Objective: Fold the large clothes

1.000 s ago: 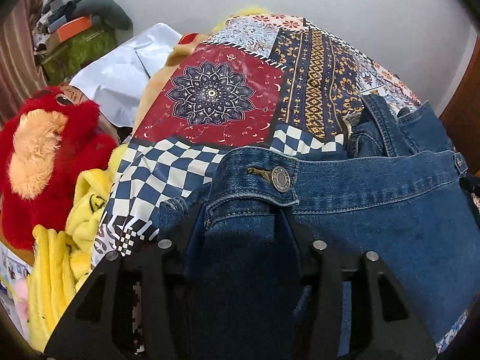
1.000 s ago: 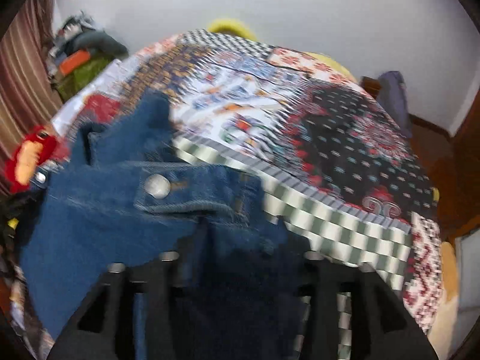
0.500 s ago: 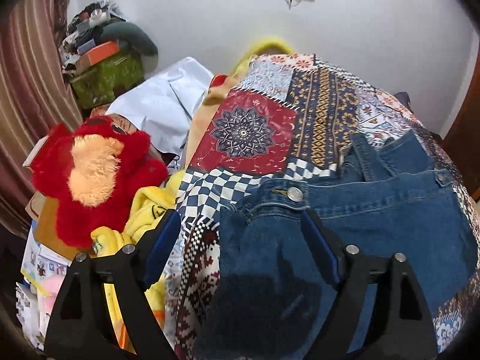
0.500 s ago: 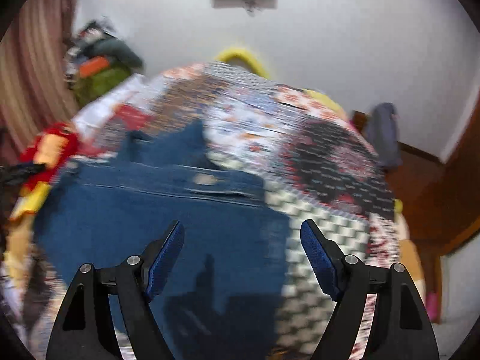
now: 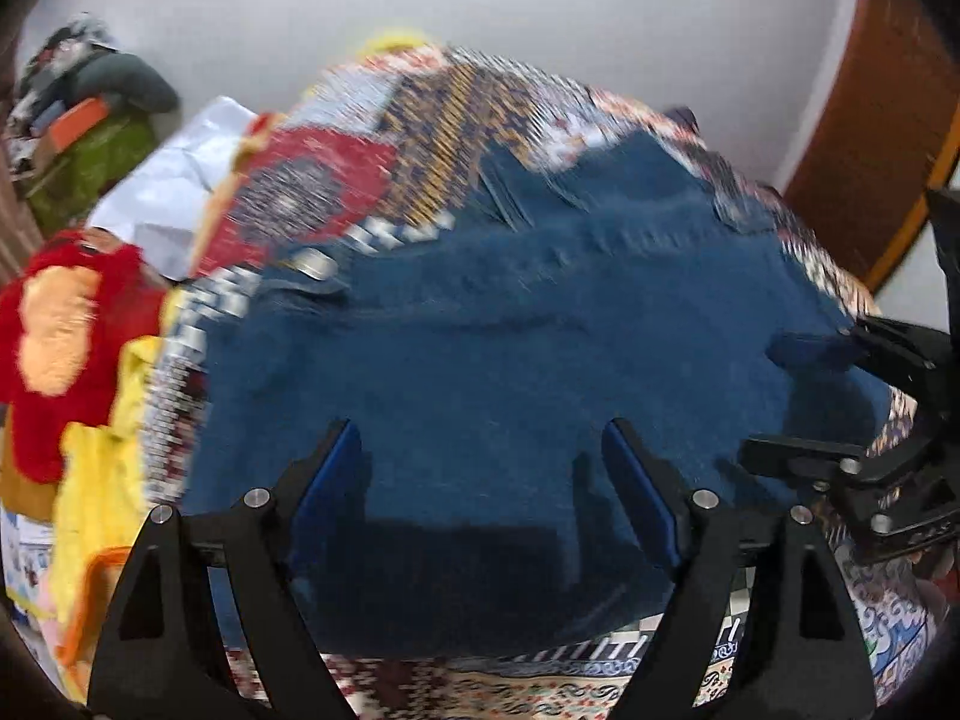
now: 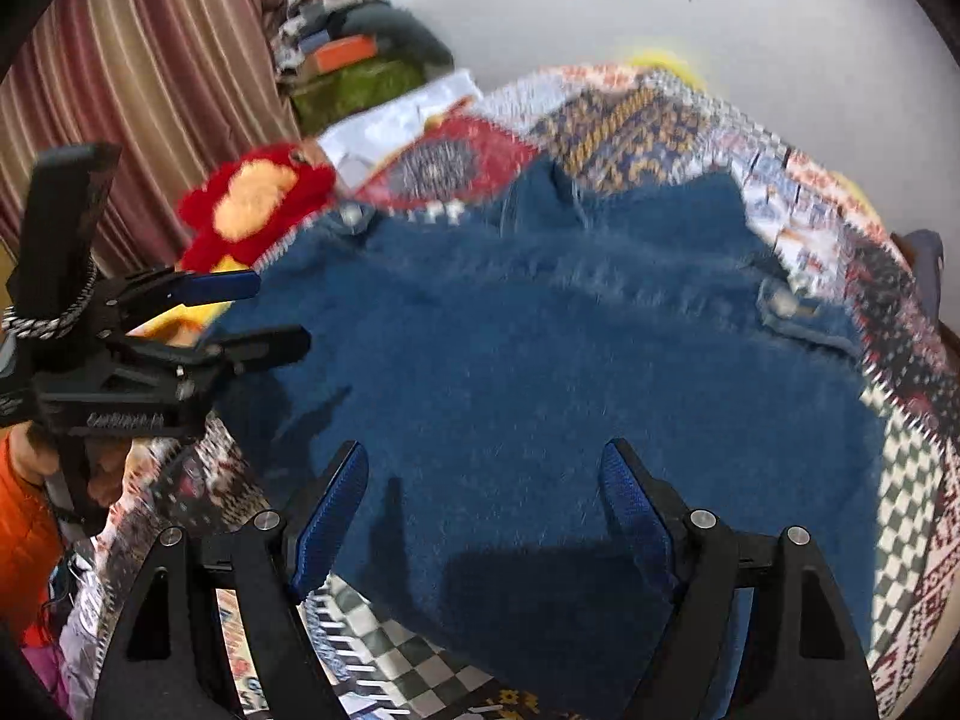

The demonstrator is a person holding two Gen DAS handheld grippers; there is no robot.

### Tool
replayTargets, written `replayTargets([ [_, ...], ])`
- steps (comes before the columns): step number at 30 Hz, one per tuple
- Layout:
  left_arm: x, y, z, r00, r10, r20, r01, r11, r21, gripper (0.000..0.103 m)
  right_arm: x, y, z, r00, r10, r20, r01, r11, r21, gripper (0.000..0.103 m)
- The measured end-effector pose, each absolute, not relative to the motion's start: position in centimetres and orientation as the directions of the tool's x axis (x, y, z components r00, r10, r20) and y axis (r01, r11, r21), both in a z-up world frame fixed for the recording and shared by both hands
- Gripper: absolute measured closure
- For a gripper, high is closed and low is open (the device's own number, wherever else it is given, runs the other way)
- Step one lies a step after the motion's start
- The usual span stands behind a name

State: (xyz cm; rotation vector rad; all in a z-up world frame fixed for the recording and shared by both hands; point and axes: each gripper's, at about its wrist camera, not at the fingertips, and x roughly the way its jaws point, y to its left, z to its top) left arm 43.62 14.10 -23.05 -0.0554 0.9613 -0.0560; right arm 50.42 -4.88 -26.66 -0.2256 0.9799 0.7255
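**Left wrist view: both hand-held grippers spread wide, nothing gripped, denim flat on bed**

Left wrist view is motion-blurred. The left hand-held gripper [image 5: 483,462] is seen with its jaws spread wide; nothing is held between the blue pads [image 5: 327,474]. The denim garment [image 5: 510,348] is laid out flat on the patchwork bedspread [image 5: 336,180], directly ahead of and under the fingertips. A metal button [image 5: 315,269] is visible at the garment's far-left corner. The right hand-held gripper [image 5: 840,396] is seen at the garment's right edge, jaws apart, empty.

In the right wrist view the right hand-held gripper [image 6: 483,480] is likewise wide open over the garment [image 6: 540,372], nothing clamped. A second button [image 6: 783,302] is seen at the garment's far-right corner. The left hand-held gripper [image 6: 264,312] is seen at the garment's left edge, jaws parted; contact with the cloth cannot be told.

A red plush toy [image 6: 258,204] lies just left of the garment's far-left corner. A yellow cloth [image 5: 102,468] lies left of the garment, off the bedspread edge. A striped curtain [image 6: 150,90] hangs further left.
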Motion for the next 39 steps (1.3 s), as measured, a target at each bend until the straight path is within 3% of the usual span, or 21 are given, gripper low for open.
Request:
replayTargets([
  [3,44.1,12.4,-25.9,0.511,-0.072,-0.856,0.075,0.996,-0.039,0.019,50.8,-5.6,-28.7,0.319,0.448,-0.835,-0.653,0.742,0.149,0.024],
  [7,43.3,13.4,-27.0,0.531,-0.063,-0.845,0.077,0.997,-0.026,0.005,50.2,-7.0,-28.9,0.352,0.400,-0.847,-0.700,0.713,0.046,0.024],
  [12,41.9,15.7,-26.6,0.535,-0.019,-0.844,0.031,1.000,-0.003,0.005,50.0,-10.3,-28.4,0.362,0.395,-0.845,-0.669,0.741,0.060,0.024],
  [18,39.4,16.4,-26.0,0.542,0.089,-0.835,0.021,0.993,0.119,0.005,49.7,-13.2,-27.5,0.415,0.327,-0.849,-0.598,0.801,0.017,0.024],
  [23,37.9,17.1,-26.0,0.538,0.146,-0.830,0.008,0.984,0.178,0.005,50.2,-16.9,-27.3,0.403,0.320,-0.858,-0.512,0.855,0.078,0.023],
  [32,34.9,21.7,-26.4,0.467,0.127,-0.875,-0.143,0.987,0.067,0.005,48.7,-20.7,-26.1,0.429,0.231,-0.873,-0.389,0.920,0.052,0.022],
  [39,32.4,23.6,-23.2,0.528,0.106,-0.843,-0.209,0.978,-0.008,0.005,48.3,-20.2,-22.6,0.491,0.256,-0.833,-0.385,0.921,0.056,0.022],
])
